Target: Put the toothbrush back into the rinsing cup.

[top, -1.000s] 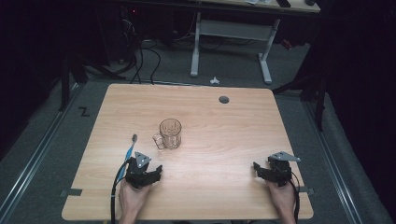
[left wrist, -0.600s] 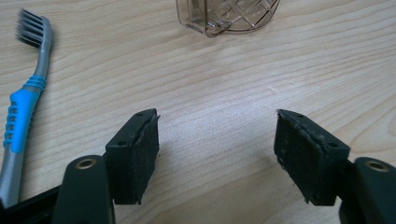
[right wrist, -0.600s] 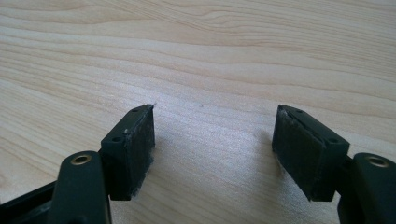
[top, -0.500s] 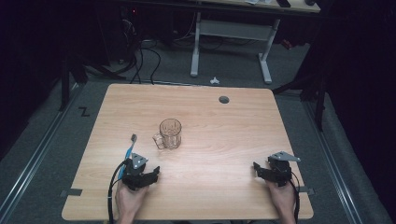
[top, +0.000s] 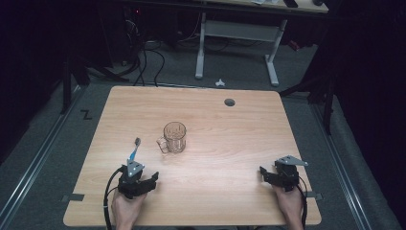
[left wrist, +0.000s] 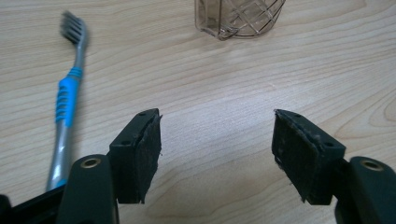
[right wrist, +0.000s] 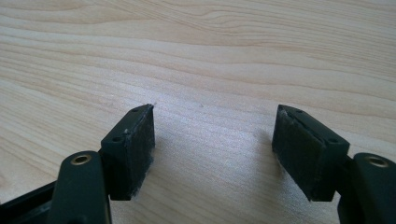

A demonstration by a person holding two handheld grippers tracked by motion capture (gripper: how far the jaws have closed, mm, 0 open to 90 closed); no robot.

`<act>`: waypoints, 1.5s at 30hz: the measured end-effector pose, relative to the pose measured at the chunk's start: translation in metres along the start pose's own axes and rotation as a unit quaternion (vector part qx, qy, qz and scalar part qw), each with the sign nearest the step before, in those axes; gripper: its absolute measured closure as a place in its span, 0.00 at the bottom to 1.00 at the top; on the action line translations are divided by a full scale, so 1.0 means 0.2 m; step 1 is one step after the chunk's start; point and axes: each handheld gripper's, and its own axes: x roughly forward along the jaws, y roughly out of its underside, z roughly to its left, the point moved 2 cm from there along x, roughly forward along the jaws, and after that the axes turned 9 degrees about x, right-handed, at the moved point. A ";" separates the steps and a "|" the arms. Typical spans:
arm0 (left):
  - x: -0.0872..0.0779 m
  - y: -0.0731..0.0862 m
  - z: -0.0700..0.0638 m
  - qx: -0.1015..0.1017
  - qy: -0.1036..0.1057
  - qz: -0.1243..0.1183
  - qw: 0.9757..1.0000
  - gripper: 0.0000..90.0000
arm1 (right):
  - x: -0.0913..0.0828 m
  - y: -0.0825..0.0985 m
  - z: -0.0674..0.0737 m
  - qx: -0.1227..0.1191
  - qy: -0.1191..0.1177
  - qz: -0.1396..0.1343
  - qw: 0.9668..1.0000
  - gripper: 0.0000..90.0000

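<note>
Opening stage, by appearance: the left gripper (top: pixel 152 178) and right gripper (top: pixel 264 173) rest at the near table (top: pixel 239 139) edge, jaws spread, holding nothing. A toothbrush (top: pixel 134 149) lies just beyond the left gripper, beside a clear mug (top: pixel 174 137). A grasp would probably call for shifting leftward; the left gripper view reveals blue grip ridges (left wrist: pixel 64 100).

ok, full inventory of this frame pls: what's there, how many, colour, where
table: 1, light wood, centre of the high view
glass mug: 1, clear brownish, handle at its left, left of table centre
toothbrush: 1, grey with blue grip, flat on the table left of the mug
cable hole: 1, dark, far right part of the table
second table: 1, white legs, behind
left hand-held gripper: 1, black, open, near left edge
right hand-held gripper: 1, black, open, near right edge
</note>
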 end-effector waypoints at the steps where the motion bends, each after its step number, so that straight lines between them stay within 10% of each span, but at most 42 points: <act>1: -0.01 0.00 0.00 -0.003 -0.003 -0.003 1.000 0.37 | 0.00 0.00 0.00 0.000 0.000 0.000 1.000 0.33; 45: -0.18 0.06 0.21 -0.035 -0.041 0.022 0.998 0.42 | 0.00 0.00 0.00 0.000 -0.001 0.000 1.000 0.33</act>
